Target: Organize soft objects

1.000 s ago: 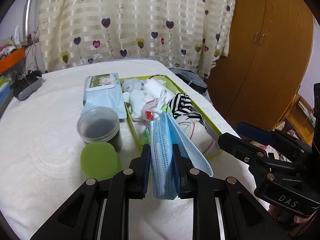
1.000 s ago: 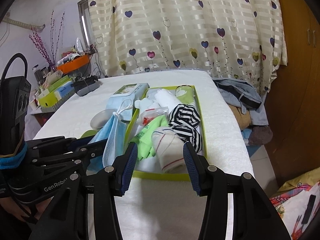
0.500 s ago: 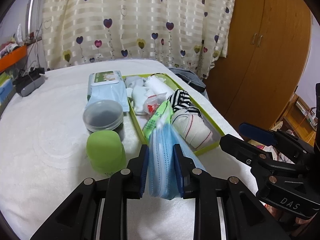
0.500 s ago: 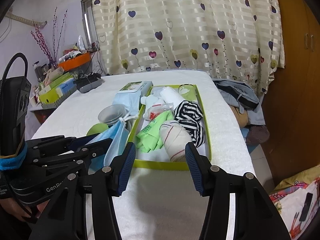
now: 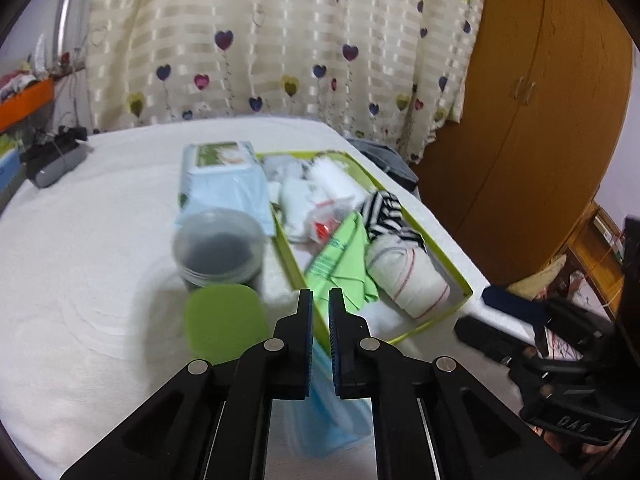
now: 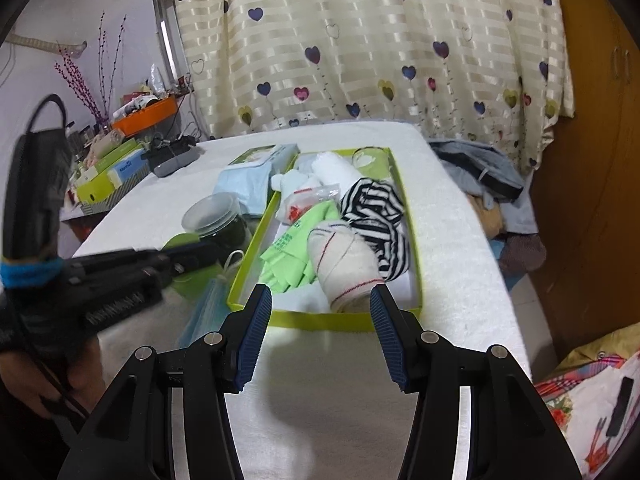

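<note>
Two jaws: the left gripper [image 5: 320,312] has its jaws clenched together with nothing between them; the right gripper [image 6: 320,308] has its jaws spread wide and bare.
Blue face masks [image 5: 332,396]: released, lying on the white surface [image 5: 88,280] under the left jaws, just outside the near left corner of the green tray [image 5: 464,280].
Left view only: the masks run beneath the closed jaws at lower centre; the green lid [image 5: 226,326] lies flat just left of them, with the clear round jar [image 5: 219,250] behind it.
Right view only: the mask pile [image 6: 208,308] shows whole, beside the tray wall [image 6: 320,320], an ear loop curling up at its far end; the left gripper [image 6: 188,258] reaches in from the left edge above it.
In the tray: green folded cloth [image 6: 292,256], a cream rolled sock with red stripes [image 6: 348,268], striped black-and-white fabric [image 6: 376,208], white socks and a small clear packet farther back.
Beside the tray: a pale blue wipes pack [image 5: 222,180] at its left.
Hard to make out: the left view is smeared with motion blur; print on the packet and cloth is unreadable; the hand [image 6: 44,376] holding the left gripper is cut off at the lower left.
Room: heart-printed curtain [image 6: 360,40] behind, wooden wardrobe [image 5: 540,120] at right, cluttered shelf at upper left, clothes heaped past the far right edge.
</note>
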### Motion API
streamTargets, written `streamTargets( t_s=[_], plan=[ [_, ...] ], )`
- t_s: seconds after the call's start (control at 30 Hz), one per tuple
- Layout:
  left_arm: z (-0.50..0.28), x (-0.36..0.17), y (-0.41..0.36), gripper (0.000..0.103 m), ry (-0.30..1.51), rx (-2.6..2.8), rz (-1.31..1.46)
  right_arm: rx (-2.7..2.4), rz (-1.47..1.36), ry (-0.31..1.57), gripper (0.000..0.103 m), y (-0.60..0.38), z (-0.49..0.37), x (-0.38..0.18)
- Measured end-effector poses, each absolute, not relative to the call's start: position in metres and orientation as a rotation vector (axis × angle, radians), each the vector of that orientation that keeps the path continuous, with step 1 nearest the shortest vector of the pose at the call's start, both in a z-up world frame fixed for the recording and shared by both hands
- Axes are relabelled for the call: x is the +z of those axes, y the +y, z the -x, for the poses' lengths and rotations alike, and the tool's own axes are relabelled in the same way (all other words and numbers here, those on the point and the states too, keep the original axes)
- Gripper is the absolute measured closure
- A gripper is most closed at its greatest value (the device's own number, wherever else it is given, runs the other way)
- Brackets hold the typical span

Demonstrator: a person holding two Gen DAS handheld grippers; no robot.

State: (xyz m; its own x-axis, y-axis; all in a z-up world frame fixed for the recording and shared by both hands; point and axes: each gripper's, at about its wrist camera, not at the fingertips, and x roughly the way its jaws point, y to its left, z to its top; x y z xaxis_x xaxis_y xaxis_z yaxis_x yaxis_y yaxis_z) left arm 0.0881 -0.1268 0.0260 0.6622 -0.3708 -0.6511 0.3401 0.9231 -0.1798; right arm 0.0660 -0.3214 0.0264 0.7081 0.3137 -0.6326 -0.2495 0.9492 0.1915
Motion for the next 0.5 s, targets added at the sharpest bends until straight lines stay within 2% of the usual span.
streamTargets(
  t_s=[0.07, 0.4, 0.47, 0.5],
  plan=[
    [-0.086, 0.030, -0.119, 0.094, 0.731, -0.390, 0.051, 0.366, -0.101, 0.739, 0.050, -0.314, -0.066, 0.020],
    [-0.078, 0.029, -0.093, 0.092, 0.742, -0.338, 0.072, 0.548, -0.044, 0.870, 0.052, -0.249, -0.073, -0.020],
    [-0.077, 0.028, -0.088, 0.091, 0.744, -0.332, 0.079, 0.557, -0.028, 0.885, 0.071, -0.242, -0.075, -0.025],
    [-0.077, 0.028, -0.086, 0.091, 0.744, -0.332, 0.081, 0.555, -0.023, 0.886, 0.073, -0.242, -0.074, -0.025]
  ],
)
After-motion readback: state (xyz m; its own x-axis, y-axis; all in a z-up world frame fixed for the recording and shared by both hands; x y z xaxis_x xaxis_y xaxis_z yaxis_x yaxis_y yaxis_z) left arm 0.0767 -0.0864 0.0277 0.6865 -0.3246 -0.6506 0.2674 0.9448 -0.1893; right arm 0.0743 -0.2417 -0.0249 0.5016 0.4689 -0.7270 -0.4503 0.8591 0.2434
